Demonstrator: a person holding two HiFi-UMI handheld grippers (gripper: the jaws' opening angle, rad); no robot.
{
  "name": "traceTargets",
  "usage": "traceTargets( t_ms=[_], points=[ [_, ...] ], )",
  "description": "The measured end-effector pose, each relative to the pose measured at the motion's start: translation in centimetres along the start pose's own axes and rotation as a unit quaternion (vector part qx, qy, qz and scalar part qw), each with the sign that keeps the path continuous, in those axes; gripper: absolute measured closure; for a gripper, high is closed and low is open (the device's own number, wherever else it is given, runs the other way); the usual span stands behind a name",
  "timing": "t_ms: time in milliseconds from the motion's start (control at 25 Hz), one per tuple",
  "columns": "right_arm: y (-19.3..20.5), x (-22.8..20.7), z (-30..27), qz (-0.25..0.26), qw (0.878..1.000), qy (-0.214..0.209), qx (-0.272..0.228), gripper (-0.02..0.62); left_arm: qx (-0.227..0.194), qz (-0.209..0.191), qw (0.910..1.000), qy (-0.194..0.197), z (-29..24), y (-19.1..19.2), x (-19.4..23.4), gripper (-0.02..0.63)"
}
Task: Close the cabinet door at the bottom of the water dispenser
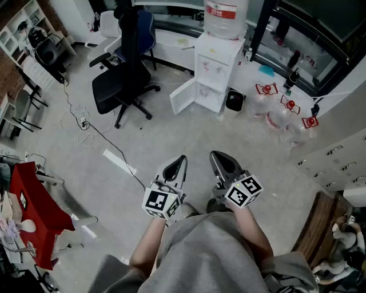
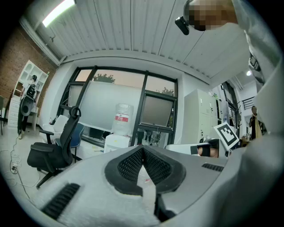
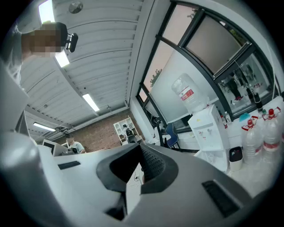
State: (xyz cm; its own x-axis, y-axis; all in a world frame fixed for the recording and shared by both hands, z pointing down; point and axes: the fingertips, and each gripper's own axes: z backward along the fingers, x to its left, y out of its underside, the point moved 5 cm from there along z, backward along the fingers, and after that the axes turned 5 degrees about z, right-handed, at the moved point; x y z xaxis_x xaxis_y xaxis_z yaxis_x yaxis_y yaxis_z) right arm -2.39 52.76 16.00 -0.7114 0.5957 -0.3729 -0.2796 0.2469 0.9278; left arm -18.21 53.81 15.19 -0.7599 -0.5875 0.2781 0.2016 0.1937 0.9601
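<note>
A white water dispenser (image 1: 216,68) is standing upright on the grey floor (image 1: 171,143) across the room, carrying a clear water bottle (image 1: 225,17) with a red label on top, while the white cabinet door (image 1: 183,96) at its bottom is hanging wide open, swung out leftward.

One water dispenser (image 1: 218,64), two office chairs (image 1: 117,87) (image 1: 144,30), three red-capped bottles (image 1: 266,92) (image 1: 289,107) (image 1: 310,123), one bin (image 1: 235,101).

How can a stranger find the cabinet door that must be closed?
Look for the white water dispenser with a big bottle on top. At its bottom, the cabinet door is the white panel standing open, swung toward the black office chair.
</note>
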Motion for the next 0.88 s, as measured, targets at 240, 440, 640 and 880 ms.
traceTargets(
  t_ms=[240, 440, 640, 880],
  points=[
    [0.8, 1.6, -0.3, 0.009, 1.000, 0.008, 0.001, 0.586, 0.001, 0.006, 1.0000, 0.001, 1.5, 0.3, 0.7, 0.598],
    [1.3, 2.2, -0.5, 0.019, 1.000, 0.015, 0.007, 0.586, 0.005, 0.018, 0.9998, 0.001, 2.2, 0.8, 1.4, 0.598],
    [1.5, 1.8, -1.0, 0.013, 1.000, 0.015, 0.008, 0.586, 0.012, 0.030, 0.9995, -0.001, 1.3, 1.2, 2.0, 0.598],
    [1.2, -0.6, -3.2, 0.047, 0.999, 0.015, 0.013, 0.585, 0.019, 0.028, 0.9994, -0.009, -2.0, 1.5, 3.4, 0.598]
  ],
)
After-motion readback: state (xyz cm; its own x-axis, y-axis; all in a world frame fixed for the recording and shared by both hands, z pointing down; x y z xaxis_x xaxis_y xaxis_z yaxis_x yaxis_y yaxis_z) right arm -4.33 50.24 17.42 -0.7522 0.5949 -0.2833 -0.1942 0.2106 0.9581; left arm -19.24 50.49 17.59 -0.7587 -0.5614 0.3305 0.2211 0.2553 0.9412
